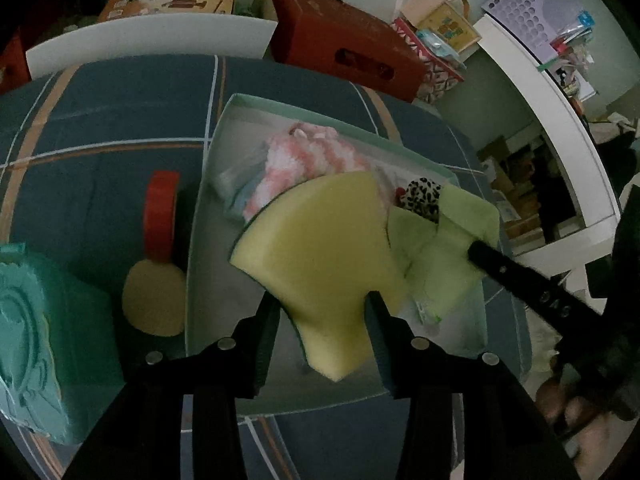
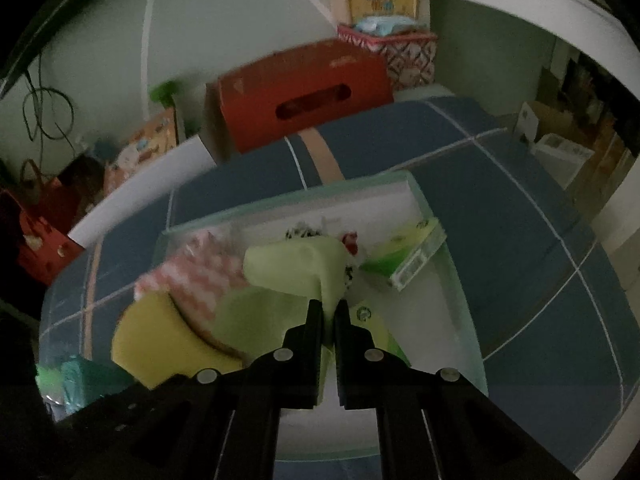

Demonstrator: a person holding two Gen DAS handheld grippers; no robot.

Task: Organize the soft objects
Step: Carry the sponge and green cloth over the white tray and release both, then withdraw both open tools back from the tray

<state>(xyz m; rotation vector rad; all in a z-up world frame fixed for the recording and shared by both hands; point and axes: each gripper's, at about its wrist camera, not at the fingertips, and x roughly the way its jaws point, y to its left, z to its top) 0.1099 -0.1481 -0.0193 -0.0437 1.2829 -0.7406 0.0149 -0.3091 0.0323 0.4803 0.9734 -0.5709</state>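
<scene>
A shallow white box with a pale green rim (image 1: pixel 224 128) lies on a blue checked cover. My left gripper (image 1: pixel 324 308) hangs over the box, shut on a yellow sponge (image 1: pixel 320 248) that sticks out forward between its fingers. My right gripper (image 2: pixel 326 312) is shut on a light green cloth (image 2: pixel 296 268), also above the box; its black finger (image 1: pixel 500 264) and the green cloth (image 1: pixel 448 256) show at the right of the left wrist view. Inside the box lie a pink and white fluffy piece (image 1: pixel 304 160), a leopard-print piece (image 1: pixel 420 198) and a green packet (image 2: pixel 404 252).
Left of the box on the blue cover (image 1: pixel 100 120) stand a red tape roll (image 1: pixel 162 216), a tan disc (image 1: pixel 154 300) and a teal embossed object (image 1: pixel 40 340). Behind are a red cardboard box (image 1: pixel 348 44) and a white shelf (image 1: pixel 560 120). A hand (image 1: pixel 576 412) shows at the lower right.
</scene>
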